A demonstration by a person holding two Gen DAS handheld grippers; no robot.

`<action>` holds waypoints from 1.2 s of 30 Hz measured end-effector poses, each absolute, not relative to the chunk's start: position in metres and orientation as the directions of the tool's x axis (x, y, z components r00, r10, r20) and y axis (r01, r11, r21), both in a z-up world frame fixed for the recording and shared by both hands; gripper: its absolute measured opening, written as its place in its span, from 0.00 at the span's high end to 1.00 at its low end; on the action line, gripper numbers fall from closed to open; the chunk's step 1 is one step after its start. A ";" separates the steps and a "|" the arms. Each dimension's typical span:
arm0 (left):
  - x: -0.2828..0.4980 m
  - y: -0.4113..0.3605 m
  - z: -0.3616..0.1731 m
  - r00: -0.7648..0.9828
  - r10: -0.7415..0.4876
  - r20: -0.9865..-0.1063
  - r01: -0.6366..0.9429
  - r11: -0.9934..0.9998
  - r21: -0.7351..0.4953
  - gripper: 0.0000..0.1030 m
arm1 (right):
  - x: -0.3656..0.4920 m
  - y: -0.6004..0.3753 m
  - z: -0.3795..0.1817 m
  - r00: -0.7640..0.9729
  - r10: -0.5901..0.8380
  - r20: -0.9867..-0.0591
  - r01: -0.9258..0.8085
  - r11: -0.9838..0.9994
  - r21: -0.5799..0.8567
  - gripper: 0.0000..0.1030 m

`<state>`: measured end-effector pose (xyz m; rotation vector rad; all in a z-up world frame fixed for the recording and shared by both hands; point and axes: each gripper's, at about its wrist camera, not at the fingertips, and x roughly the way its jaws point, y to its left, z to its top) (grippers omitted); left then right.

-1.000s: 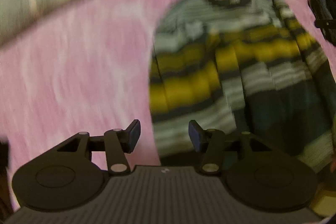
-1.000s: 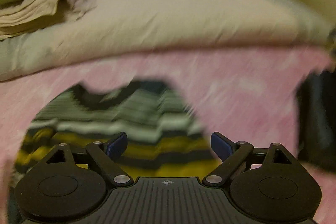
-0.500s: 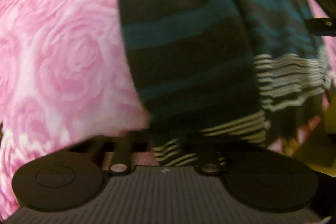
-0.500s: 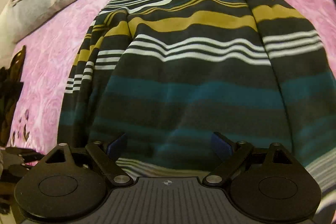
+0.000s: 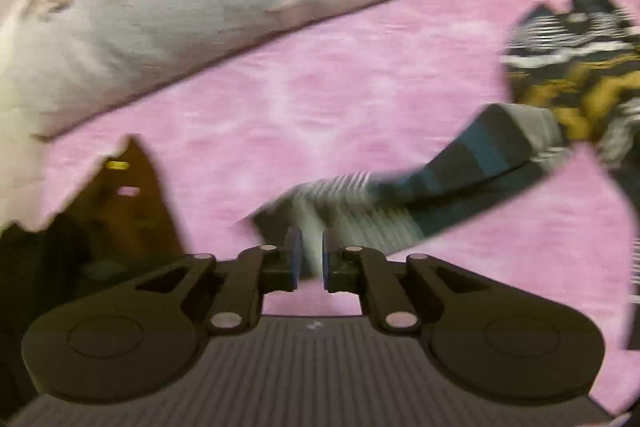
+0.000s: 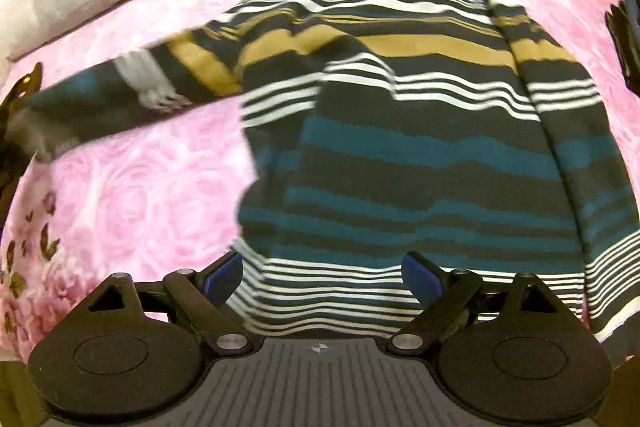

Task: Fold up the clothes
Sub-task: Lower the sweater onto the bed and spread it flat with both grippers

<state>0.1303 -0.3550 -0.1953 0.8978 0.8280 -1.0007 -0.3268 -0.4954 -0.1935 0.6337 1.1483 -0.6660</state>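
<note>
A striped sweater (image 6: 420,131) in black, teal, white and mustard lies flat on a pink floral bedspread (image 6: 132,195), neck away from me. My left gripper (image 5: 311,259) is shut on the cuff of its left sleeve (image 5: 472,163) and holds the sleeve stretched out to the left of the body; the sleeve also shows in the right wrist view (image 6: 120,95). My right gripper (image 6: 322,275) is open and empty, just above the sweater's striped hem.
A grey and beige duvet (image 5: 200,7) is bunched along the far side of the bed. A dark object (image 6: 626,43) sits at the right edge. The bed's left edge with dark floor beyond (image 5: 100,211) is close to my left gripper.
My left gripper has shut on the sleeve cuff and pulled the sleeve out to the left, away from the body. My right gripper has stayed open over the hem.
</note>
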 end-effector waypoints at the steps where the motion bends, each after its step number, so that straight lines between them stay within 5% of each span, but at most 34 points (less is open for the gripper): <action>1: 0.131 -0.350 -0.197 0.327 -0.333 -0.885 0.931 0.277 0.239 0.89 | -0.326 -0.492 -0.193 0.272 -0.143 -0.952 0.749 0.652 0.116 0.13; 8: 0.037 -0.320 -0.238 -0.034 -0.345 -0.938 0.991 0.110 -0.077 0.77 | -0.334 -0.471 -0.220 0.231 -0.066 -0.971 0.763 0.632 0.139 0.13; 13: -0.069 -0.322 -0.279 -0.322 -0.297 -0.899 0.941 0.008 -0.339 0.68 | -0.344 -0.466 -0.257 0.183 -0.013 -0.983 0.754 0.643 0.132 0.13; 20: -0.158 -0.346 -0.312 -0.343 -0.266 -0.901 0.937 -0.036 -0.347 0.55 | -0.402 -0.487 -0.270 0.147 -0.049 -0.988 0.779 0.621 0.085 0.13; 21: -0.163 -0.347 -0.311 -0.338 -0.263 -0.904 0.940 -0.040 -0.340 0.58 | -0.419 -0.494 -0.266 0.136 -0.079 -0.988 0.800 0.597 0.062 0.13; 22: -0.166 -0.347 -0.310 -0.340 -0.248 -0.907 0.940 -0.053 -0.338 0.84 | -0.437 -0.501 -0.262 0.123 -0.111 -0.986 0.821 0.570 0.038 0.13; 23: -0.169 -0.348 -0.310 -0.342 -0.234 -0.910 0.939 -0.065 -0.337 1.00 | -0.457 -0.511 -0.258 0.115 -0.135 -0.984 0.849 0.527 0.027 0.13; 29: -0.170 -0.315 -0.265 -0.332 -0.181 -0.926 0.943 -0.098 -0.319 1.00 | -0.562 -0.572 -0.240 0.122 -0.235 -0.964 0.950 0.309 0.045 0.13; 33: -0.175 -0.291 -0.250 -0.294 -0.134 -0.946 0.956 -0.037 -0.292 1.00 | -0.582 -0.593 -0.264 0.197 -0.139 -0.970 0.918 0.374 0.132 0.14; 34: -0.178 -0.290 -0.249 -0.287 -0.127 -0.950 0.958 -0.022 -0.286 1.00 | -0.585 -0.596 -0.275 0.217 -0.102 -0.971 0.915 0.369 0.166 0.18; 35: -0.181 -0.291 -0.249 -0.277 -0.125 -0.953 0.961 -0.012 -0.278 1.00 | -0.588 -0.599 -0.285 0.237 -0.064 -0.969 0.912 0.360 0.199 0.34; 36: -0.185 -0.293 -0.248 -0.269 -0.122 -0.955 0.963 -0.006 -0.270 1.00 | -0.593 -0.601 -0.282 0.228 -0.069 -0.971 0.914 0.360 0.189 0.35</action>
